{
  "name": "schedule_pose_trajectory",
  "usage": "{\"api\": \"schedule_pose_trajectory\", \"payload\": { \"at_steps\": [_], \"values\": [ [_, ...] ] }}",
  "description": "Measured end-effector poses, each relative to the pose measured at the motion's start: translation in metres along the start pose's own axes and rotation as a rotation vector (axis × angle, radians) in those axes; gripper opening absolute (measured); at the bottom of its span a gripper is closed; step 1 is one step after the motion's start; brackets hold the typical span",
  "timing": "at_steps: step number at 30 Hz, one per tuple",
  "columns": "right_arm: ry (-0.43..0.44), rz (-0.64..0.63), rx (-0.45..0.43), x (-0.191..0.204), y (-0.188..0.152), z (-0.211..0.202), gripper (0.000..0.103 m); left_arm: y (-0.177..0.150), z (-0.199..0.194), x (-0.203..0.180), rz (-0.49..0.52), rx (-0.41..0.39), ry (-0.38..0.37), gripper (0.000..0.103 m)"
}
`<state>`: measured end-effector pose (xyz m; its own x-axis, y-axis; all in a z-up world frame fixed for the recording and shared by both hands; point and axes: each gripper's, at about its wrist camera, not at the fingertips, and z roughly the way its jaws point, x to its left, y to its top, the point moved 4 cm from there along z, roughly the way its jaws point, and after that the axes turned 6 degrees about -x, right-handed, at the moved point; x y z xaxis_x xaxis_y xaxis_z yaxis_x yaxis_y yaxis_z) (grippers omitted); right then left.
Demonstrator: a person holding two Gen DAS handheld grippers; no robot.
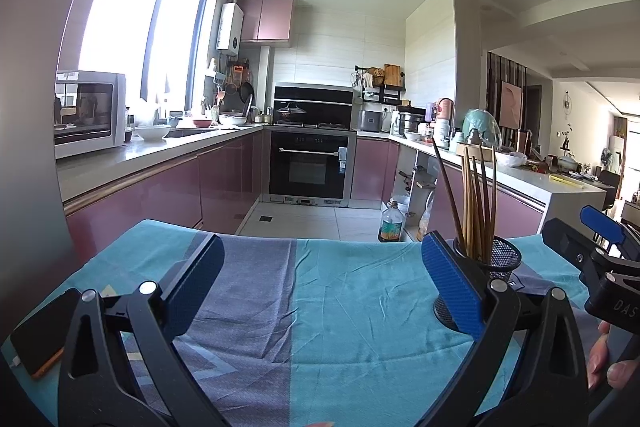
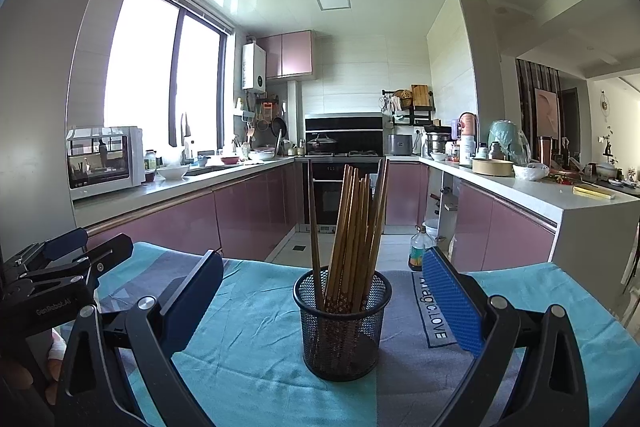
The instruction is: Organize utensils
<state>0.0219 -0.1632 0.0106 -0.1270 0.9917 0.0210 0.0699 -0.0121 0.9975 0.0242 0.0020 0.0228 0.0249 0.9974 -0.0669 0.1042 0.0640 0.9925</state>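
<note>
So both grippers, left gripper and right gripper, are hanging wide open, empty; chopsticks are sitting in the mesh holder. I'd be keeping clear of tipping it.

From your left wrist view, the right pad covers most of the holder, so you can't see its base. The phone is half behind the tool's frame. Your right tool is cut off at the picture's edge, and so is the hand below it. In the right wrist view, the chopsticks' lower ends blur behind the mesh. Small items on the far worktop are too small to name.
</note>
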Motion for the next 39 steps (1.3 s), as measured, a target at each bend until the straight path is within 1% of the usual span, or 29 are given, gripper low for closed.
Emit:
{"api": "schedule_pose_trajectory", "payload": {
  "at_steps": [39],
  "values": [
    [-0.011,0.003,0.003,-0.0043,0.0013,-0.0037,0.096,-0.0016,-0.0017,-0.0022,0.0,0.01,-0.002,0.097]
  ]
}}
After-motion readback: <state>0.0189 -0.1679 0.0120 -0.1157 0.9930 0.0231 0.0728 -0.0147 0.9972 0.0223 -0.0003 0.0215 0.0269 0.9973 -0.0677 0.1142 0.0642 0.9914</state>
